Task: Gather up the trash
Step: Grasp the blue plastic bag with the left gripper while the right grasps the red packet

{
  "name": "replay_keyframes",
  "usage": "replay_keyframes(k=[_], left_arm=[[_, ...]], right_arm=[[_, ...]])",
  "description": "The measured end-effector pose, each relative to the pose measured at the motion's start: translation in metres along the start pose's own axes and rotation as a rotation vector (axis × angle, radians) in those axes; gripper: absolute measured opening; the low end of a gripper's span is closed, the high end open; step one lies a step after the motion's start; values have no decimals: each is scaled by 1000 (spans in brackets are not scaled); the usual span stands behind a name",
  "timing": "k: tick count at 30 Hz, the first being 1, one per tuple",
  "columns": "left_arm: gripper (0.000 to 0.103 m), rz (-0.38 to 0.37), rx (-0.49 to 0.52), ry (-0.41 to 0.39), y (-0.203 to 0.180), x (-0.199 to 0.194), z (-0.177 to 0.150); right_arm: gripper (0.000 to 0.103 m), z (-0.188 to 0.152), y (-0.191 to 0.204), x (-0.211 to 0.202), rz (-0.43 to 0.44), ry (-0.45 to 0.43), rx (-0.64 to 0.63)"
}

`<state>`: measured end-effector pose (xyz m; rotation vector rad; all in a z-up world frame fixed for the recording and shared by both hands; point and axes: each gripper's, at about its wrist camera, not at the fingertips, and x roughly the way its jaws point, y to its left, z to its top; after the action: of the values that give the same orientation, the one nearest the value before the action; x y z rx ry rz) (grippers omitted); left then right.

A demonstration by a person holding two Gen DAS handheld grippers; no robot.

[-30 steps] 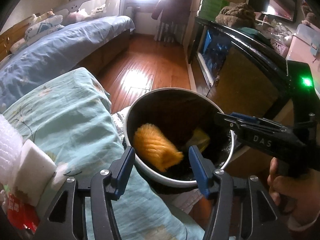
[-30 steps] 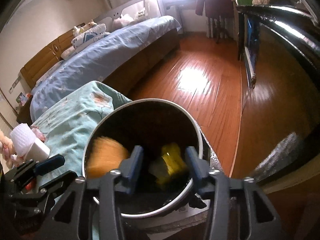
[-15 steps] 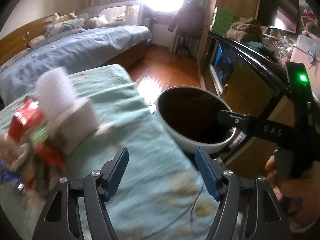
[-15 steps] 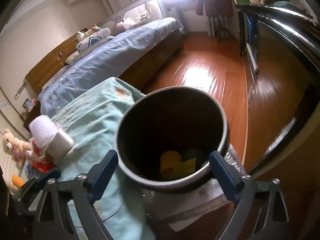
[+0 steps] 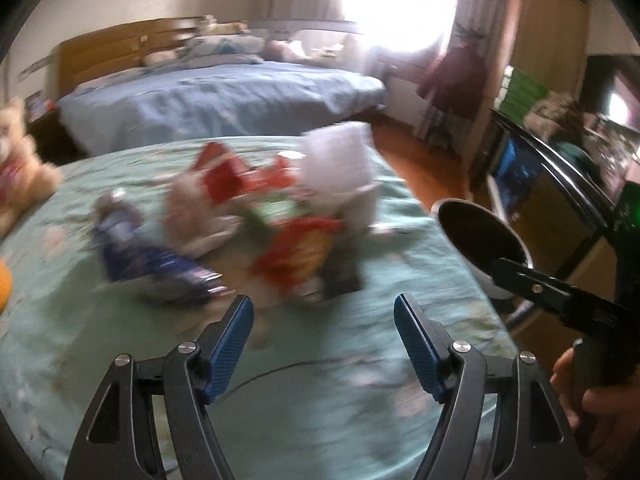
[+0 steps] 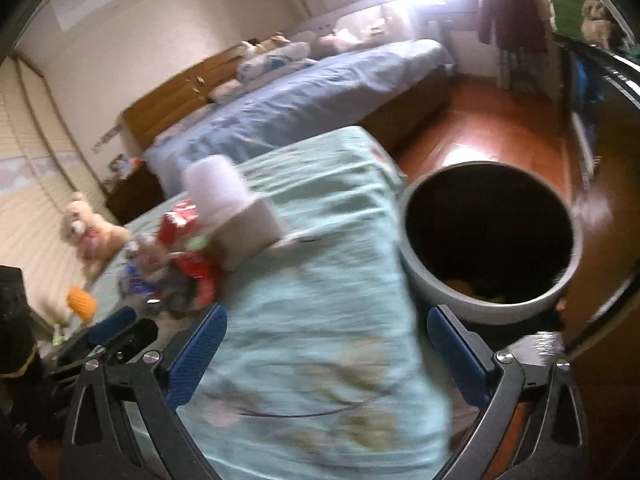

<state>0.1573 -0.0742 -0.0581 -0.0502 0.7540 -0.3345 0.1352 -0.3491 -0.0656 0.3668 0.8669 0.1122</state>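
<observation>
The left gripper (image 5: pixel 323 322) hangs released, jaws wide and empty, facing the blurred trash pile (image 5: pixel 280 224) on the green bedspread (image 5: pixel 360 380). Only the right view looks into the bin (image 6: pixel 490 312) (yellow scraps at its bottom); the right gripper (image 6: pixel 326 342) also gapes empty.

A home bedroom is shown: a bed (image 5: pixel 224 92) covered in blue bedding with pillows (image 5: pixel 216 46) against a wooden headboard (image 5: pixel 104 50), a teddy bear (image 6: pixel 90 230) on green floral bedding (image 6: pixel 320 320), a coat (image 5: pixel 454 78) hung by the bright window, and wooden flooring (image 6: pixel 492 136).
</observation>
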Motion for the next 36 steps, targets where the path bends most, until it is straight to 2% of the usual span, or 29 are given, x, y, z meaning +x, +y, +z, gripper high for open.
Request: replay_keyframes(k=[9,14,23,26,28,29,30,32,33,35,36], left_arm=[[72,118,-109,18,39,-27,-24],[72,126,-158,32,47,-30,-17],[72,81,-234,14,61,-23,11],[72,69,-258,27,74,4,24],[71,48,-281,43,83,23,28],[67,44,-288,52,84,29,28],[62,41,-290,62,84,35,27],[52,34,-284,69,86,41,26],[51,36,-276,61,84,40,26],[45,34,-258,56,82,37,25],[32,30,-251,53,81,35,24]], right_arm=[[101,-13,48,33,80,75,-7],[100,-16,71,47,111,95,-48],[96,-6,96,75,117,85,-99],[88,-5,96,86,100,89,-90],[76,-5,95,94,109,105,-75],[70,-5,94,98,108,113,-70],[55,-7,95,101,105,124,-69],[42,-8,94,99,145,116,-59],[32,-8,95,98,146,113,-67],[24,-9,97,93,151,108,-86],[23,-10,97,91,155,111,-88]])
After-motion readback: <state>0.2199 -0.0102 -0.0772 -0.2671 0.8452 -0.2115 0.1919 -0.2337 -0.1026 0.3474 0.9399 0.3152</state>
